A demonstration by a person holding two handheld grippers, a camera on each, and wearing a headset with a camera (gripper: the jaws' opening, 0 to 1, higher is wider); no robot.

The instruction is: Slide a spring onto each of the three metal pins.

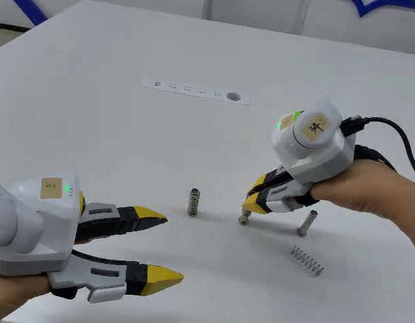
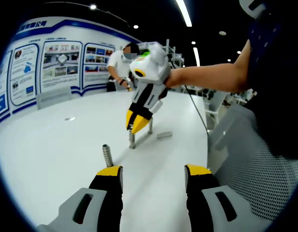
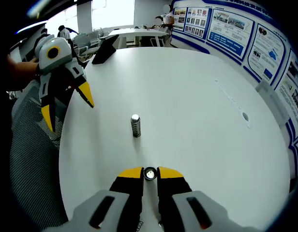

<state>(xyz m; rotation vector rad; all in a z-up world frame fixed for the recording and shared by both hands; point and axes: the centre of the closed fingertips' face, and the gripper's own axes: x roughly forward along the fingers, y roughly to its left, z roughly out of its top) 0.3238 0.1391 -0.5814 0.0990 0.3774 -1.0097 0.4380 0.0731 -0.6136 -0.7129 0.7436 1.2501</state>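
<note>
Right gripper (image 1: 252,202) clenches upright silver metal pin (image 1: 245,217); loose coiled steel spring (image 1: 306,260) lies flat nearby, nearer it than released left gripper (image 1: 171,246).

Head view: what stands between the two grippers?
One upright pin wearing a spring stands between the left gripper and the right gripper, in the head view.

Table (image 1: 93,134) w/ pwr strip (image 1: 194,89), 3 pins (image 1: 306,223), spring (image 1: 306,260).

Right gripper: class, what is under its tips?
A pin's round top sits between the right gripper's tips, jaws closed on it. The tips cover its upper shaft, so whether a spring is there cannot be told.
</note>
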